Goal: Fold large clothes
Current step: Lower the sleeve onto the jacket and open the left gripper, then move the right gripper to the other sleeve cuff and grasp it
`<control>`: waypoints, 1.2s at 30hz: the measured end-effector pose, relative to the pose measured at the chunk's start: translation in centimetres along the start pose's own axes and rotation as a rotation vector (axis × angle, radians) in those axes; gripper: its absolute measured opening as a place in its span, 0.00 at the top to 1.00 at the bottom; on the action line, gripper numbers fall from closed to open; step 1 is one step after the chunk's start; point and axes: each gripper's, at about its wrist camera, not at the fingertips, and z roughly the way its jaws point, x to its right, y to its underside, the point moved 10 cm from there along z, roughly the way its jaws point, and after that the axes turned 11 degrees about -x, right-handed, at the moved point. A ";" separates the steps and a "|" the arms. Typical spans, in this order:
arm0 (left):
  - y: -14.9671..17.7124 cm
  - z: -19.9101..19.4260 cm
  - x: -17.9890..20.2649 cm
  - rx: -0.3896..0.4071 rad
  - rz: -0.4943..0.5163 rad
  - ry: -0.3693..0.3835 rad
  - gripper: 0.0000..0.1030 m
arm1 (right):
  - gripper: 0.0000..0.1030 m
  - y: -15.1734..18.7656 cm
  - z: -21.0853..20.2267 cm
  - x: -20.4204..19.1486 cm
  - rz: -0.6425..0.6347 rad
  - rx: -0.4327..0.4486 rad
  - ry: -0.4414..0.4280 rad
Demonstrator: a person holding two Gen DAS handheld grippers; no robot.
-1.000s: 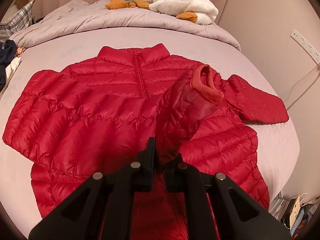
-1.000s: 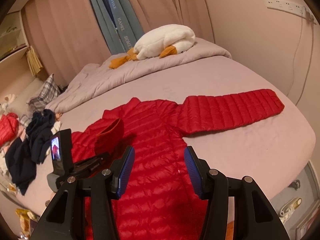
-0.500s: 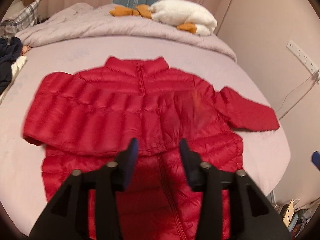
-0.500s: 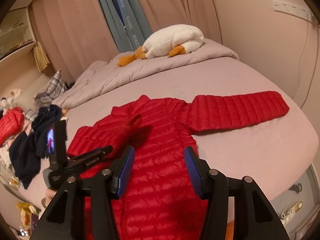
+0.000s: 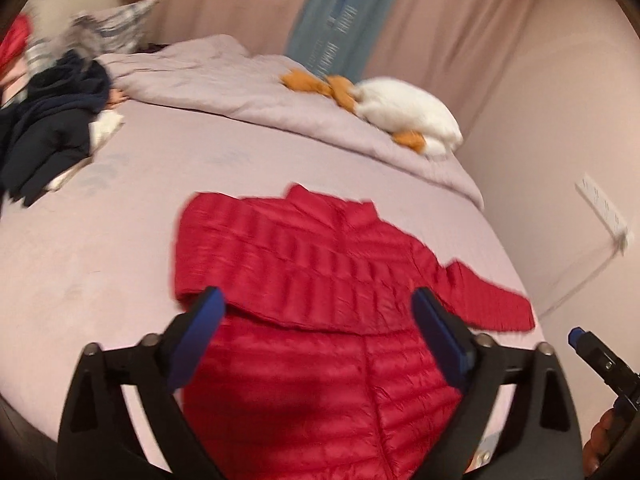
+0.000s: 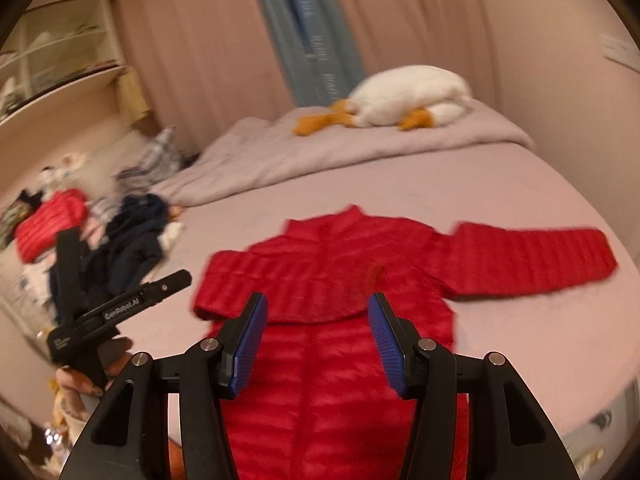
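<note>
A red puffer jacket (image 5: 320,320) lies front up on the bed, collar toward the far side. One sleeve is folded flat across the chest (image 6: 288,280). The other sleeve (image 6: 532,260) stretches out to the right. My left gripper (image 5: 316,298) hovers above the jacket's lower half, and its jaws are opening wide with nothing between them. In the right wrist view one of its fingers (image 6: 160,286) shows at the left, held by a hand. My right gripper (image 6: 318,300) stands open above the jacket's front, holding nothing. The picture is blurred by motion.
A white plush goose (image 6: 404,96) lies on the bunched lilac duvet (image 5: 224,76) at the far end. Dark clothes (image 5: 48,128) and a folded red garment (image 6: 48,220) sit at the bed's left edge. A wall (image 5: 560,160) runs along the right side.
The left gripper let go of the sleeve cuff, which dropped flat across the chest. Its jaws spread wide and it pulled back and up. The right gripper drew back a little.
</note>
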 end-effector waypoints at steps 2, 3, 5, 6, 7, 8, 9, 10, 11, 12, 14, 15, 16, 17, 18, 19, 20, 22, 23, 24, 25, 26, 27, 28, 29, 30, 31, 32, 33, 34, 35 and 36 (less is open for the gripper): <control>-0.5 -1.3 -2.3 0.037 -0.058 -0.016 0.05 | 0.48 -1.0 -0.1 -2.5 -0.070 0.000 -0.065; -0.7 -1.9 -3.5 0.053 -0.084 -0.028 0.04 | 0.48 -1.4 -0.1 -3.2 -0.087 0.001 -0.083; -0.8 -2.4 -5.7 0.073 -0.125 -0.059 0.04 | 0.41 -2.4 0.3 -5.4 -0.123 -0.007 -0.137; -0.7 -2.4 -6.7 0.076 -0.142 -0.073 0.04 | 0.38 -2.7 0.6 -6.4 -0.137 -0.015 -0.165; -0.5 -2.3 -7.8 0.074 -0.158 -0.086 0.04 | 0.33 -2.9 1.1 -7.4 -0.154 -0.026 -0.192; -0.3 -2.1 -8.4 0.069 -0.169 -0.094 0.04 | 0.32 -3.1 1.7 -8.1 -0.170 -0.037 -0.208; -0.1 -1.8 -9.2 0.064 -0.180 -0.102 0.04 | 0.32 -3.2 2.4 -8.7 -0.184 -0.050 -0.214; 0.2 -1.5 -10.0 0.059 -0.192 -0.112 0.04 | 0.31 -3.3 3.1 -8.9 -0.190 -0.058 -0.210; 0.6 -1.1 -10.7 0.054 -0.202 -0.121 0.04 | 0.29 -3.4 4.0 -9.1 -0.191 -0.069 -0.198; 0.9 -0.6 -11.4 0.046 -0.210 -0.130 0.05 | 0.28 -3.5 5.5 -9.0 -0.182 -0.086 -0.178; 1.5 0.1 -12.8 0.027 -0.223 -0.144 0.06 | 0.26 -3.5 8.0 -8.4 -0.159 -0.119 -0.135; 2.0 0.6 -13.3 0.012 -0.231 -0.150 0.06 | 0.26 -3.4 9.3 -7.9 -0.148 -0.135 -0.105; 2.3 0.9 -13.8 0.000 -0.237 -0.151 0.09 | 0.26 -3.4 10.4 -7.3 -0.139 -0.146 -0.076; 2.6 1.4 -14.2 -0.014 -0.243 -0.150 0.12 | 0.26 -3.3 12.0 -6.4 -0.120 -0.162 -0.034; 3.0 1.7 -14.5 -0.026 -0.249 -0.149 0.12 | 0.26 -3.2 13.7 -5.6 -0.106 -0.180 0.001; 3.3 2.0 -14.7 -0.038 -0.254 -0.151 0.15 | 0.26 -2.8 15.2 -4.7 -0.091 -0.208 0.028; 3.7 2.3 -15.0 -0.047 -0.255 -0.153 0.19 | 0.26 -2.7 16.2 -4.2 -0.079 -0.230 0.039; 4.1 2.6 -15.2 -0.066 -0.250 -0.157 0.24 | 0.26 -1.7 19.8 -2.0 -0.034 -0.309 0.075; 4.3 2.7 -15.4 -0.073 -0.250 -0.161 0.27 | 0.26 -1.4 21.0 -1.0 -0.016 -0.335 0.093; 4.4 2.8 -15.5 -0.074 -0.252 -0.163 0.28 | 0.26 -1.1 22.2 0.0 -0.004 -0.355 0.116; 4.5 2.8 -15.7 -0.074 -0.256 -0.163 0.31 | 0.26 -0.9 23.1 0.8 0.000 -0.370 0.139; 4.5 2.8 -15.9 -0.076 -0.261 -0.164 0.34 | 0.26 -0.5 24.4 2.1 0.006 -0.395 0.174; 4.6 2.8 -16.1 -0.078 -0.265 -0.166 0.35 | 0.28 -0.2 25.2 3.1 0.023 -0.414 0.201; 4.5 2.9 -16.2 -0.080 -0.266 -0.167 0.37 | 0.31 0.1 26.0 4.3 0.042 -0.431 0.223; 4.5 2.9 -16.2 -0.084 -0.264 -0.168 0.39 | 0.33 0.2 26.4 4.9 0.050 -0.443 0.242; 4.5 2.9 -16.2 -0.085 -0.260 -0.167 0.41 | 0.34 0.4 26.7 5.6 0.056 -0.451 0.262; 4.5 3.0 -16.3 -0.084 -0.254 -0.166 0.42 | 0.34 0.6 27.0 6.5 0.064 -0.456 0.269; 4.5 3.0 -16.3 -0.084 -0.252 -0.167 0.43 | 0.34 0.8 27.2 6.8 0.074 -0.460 0.264; 4.4 3.2 -16.3 -0.085 -0.253 -0.168 0.44 | 0.35 0.8 27.2 6.9 0.082 -0.463 0.255; 4.3 3.3 -16.4 -0.086 -0.255 -0.167 0.45 | 0.38 1.0 27.4 7.0 0.090 -0.469 0.231; 4.2 3.5 -16.4 -0.090 -0.260 -0.163 0.46 | 0.42 1.1 27.5 7.1 0.093 -0.472 0.219; 4.0 3.7 -16.4 -0.095 -0.265 -0.157 0.46 | 0.47 1.2 27.5 7.1 0.092 -0.473 0.202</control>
